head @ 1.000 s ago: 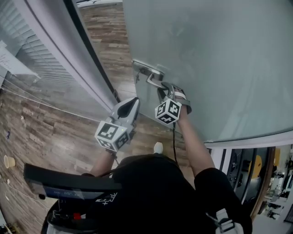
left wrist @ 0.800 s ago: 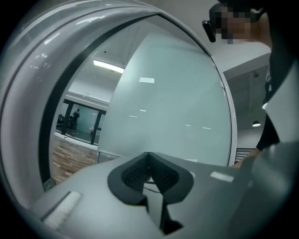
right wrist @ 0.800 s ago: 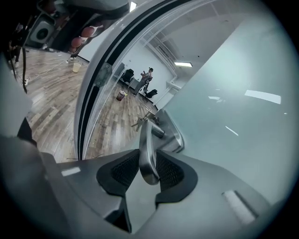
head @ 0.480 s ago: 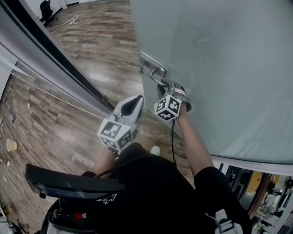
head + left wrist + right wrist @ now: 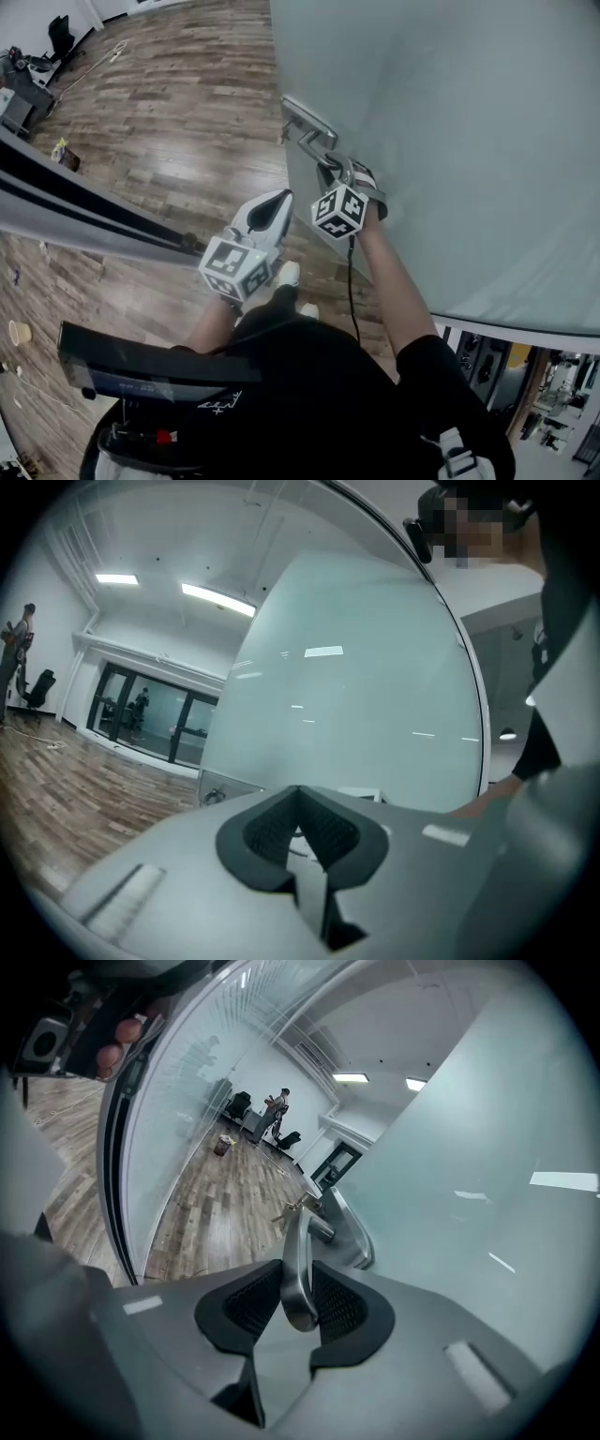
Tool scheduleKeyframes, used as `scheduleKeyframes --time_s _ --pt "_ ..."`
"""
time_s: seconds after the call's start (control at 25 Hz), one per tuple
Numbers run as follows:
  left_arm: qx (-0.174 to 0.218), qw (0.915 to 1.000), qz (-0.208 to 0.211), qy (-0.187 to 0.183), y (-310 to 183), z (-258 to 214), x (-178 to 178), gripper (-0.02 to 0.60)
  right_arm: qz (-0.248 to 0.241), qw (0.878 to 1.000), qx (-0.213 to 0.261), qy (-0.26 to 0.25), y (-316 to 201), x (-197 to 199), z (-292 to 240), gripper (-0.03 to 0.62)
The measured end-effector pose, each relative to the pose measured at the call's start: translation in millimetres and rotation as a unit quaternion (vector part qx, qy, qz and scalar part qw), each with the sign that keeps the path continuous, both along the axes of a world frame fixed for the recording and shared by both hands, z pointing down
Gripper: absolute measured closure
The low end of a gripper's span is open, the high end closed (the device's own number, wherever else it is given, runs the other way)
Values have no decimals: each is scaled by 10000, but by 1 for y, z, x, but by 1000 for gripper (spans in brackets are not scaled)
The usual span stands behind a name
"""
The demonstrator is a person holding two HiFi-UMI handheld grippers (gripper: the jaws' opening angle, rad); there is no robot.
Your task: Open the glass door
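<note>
Right tongs (image 5: pixel 296 1309) lately closing round the handle (image 5: pixel 297 1241); left tongs (image 5: pixel 302 834) together, empty.

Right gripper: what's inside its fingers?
The metal door handle stands between the fingers of the right gripper, which have just been closing and press its sides. Its tip shows; the handle faces against the fingers are covered.

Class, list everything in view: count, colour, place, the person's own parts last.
Frosted glass door: one, pale green, right.
Silver metal lever handle: one, silver, on the door's edge.
Keys: one bunch, metallic, hanging by the handle.
Wooden plank floor: one, brown, left of the door.
Paper cup: one, beige, floor, far left.
Right gripper: one, grey, shut on the handle; jaws have just been closing.
Left gripper: one, grey, shut and empty, beside the door.
</note>
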State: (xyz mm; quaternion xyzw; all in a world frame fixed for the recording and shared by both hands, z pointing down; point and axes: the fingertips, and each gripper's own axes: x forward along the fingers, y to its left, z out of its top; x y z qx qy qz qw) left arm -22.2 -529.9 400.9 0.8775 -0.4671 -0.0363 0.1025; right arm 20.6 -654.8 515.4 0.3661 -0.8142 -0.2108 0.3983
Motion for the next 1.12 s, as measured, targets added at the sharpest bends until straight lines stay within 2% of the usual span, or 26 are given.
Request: scheduleKeyframes --time_s 0.12,0.24,0.56,0.84,1.12 --pt "71 9990 411 126 -31 -4 21 581 248 9997 -34 -31 -16 15 1 490" --pt "118 9972 712 202 -54 1 27 581 453 9989 -88 -101 -30 21 7 488" --pt "203 9929 1136 271 -99 -2 44 581 1116 9934 -191 -167 -84 75 9 485" --pt "-146 9952 939 241 -112 5 36 581 1563 9875 -196 -103 -124 122 -2 493" --pt "52 9950 972 236 -148 3 65 581 1852 9821 -242 -242 -164 166 2 496"
